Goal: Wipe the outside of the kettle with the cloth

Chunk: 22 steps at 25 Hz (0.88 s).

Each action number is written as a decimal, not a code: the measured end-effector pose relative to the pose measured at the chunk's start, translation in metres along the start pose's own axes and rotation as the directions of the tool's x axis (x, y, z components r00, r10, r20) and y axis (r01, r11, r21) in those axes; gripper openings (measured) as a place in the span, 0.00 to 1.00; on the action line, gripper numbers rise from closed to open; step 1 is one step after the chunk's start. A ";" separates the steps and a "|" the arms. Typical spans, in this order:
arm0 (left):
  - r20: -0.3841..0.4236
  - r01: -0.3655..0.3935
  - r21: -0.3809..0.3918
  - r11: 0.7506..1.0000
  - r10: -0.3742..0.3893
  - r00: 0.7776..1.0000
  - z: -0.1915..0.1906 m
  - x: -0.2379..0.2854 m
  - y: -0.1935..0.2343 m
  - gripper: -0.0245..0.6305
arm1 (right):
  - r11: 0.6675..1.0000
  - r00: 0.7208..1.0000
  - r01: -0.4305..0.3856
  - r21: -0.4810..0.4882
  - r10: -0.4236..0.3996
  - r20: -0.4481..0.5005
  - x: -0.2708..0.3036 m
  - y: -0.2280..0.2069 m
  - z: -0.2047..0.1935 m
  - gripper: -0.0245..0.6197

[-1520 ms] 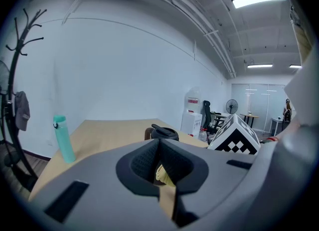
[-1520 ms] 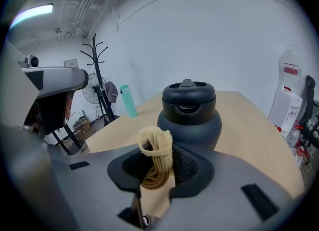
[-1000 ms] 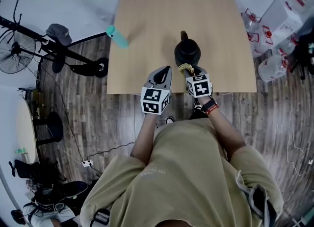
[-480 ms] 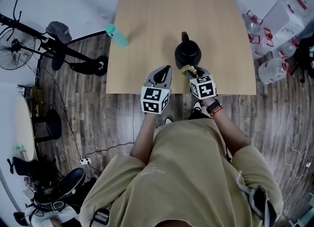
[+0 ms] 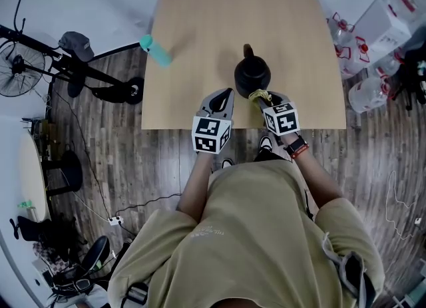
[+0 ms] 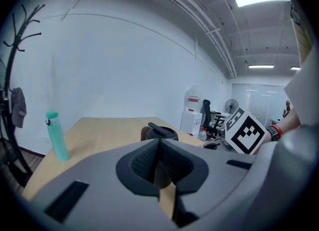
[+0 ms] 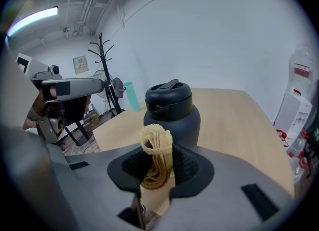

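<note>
Black kettle (image 5: 253,74) upright on the counter (image 5: 200,27), lid on, at about 5 o'clock from the counter's middle. Folded yellow cloth (image 7: 157,157) sits at the kettle's 5 o'clock side, just at the wall; contact can't be confirmed. Right claw (image 7: 158,169) is clamped on the cloth, with a loop sticking out past the tips. Left claw (image 6: 159,162) has its jaws together and nothing between them, hanging at the kettle's 7 o'clock, near but apart. Teal bottle (image 5: 158,50) at the counter's 9 o'clock edge. Judgement: cloth is picked up and brought to the kettle; wiping looks barely begun, the far sides at 12 and 9 o'clock are left.
</note>
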<state>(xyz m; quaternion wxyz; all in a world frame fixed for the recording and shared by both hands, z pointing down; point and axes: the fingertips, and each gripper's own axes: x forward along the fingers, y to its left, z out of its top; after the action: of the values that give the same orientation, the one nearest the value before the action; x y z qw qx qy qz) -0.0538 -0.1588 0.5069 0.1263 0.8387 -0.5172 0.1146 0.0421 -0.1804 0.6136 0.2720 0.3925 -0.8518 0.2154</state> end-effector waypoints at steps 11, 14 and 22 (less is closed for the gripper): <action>-0.010 0.000 -0.005 1.000 0.000 1.000 0.003 0.016 -0.003 0.07 | 0.988 0.999 0.020 -0.154 -0.027 -0.046 -0.009 -0.030 0.003 0.22; -0.011 -0.001 -0.006 1.000 0.001 1.000 0.002 0.020 -0.004 0.07 | 0.985 0.998 0.030 -0.171 -0.040 -0.053 -0.008 -0.041 0.003 0.22; -0.016 -0.012 -0.010 1.000 0.011 1.000 0.002 0.026 -0.003 0.07 | 0.973 0.995 0.044 -0.225 -0.063 -0.075 -0.003 -0.067 0.010 0.22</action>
<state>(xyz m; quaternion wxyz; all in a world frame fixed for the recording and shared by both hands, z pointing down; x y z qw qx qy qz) -0.0393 -0.1802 0.5130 0.1339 0.8341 -0.5215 0.1196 0.0935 -0.2243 0.6145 0.3549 0.3730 -0.8479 0.1267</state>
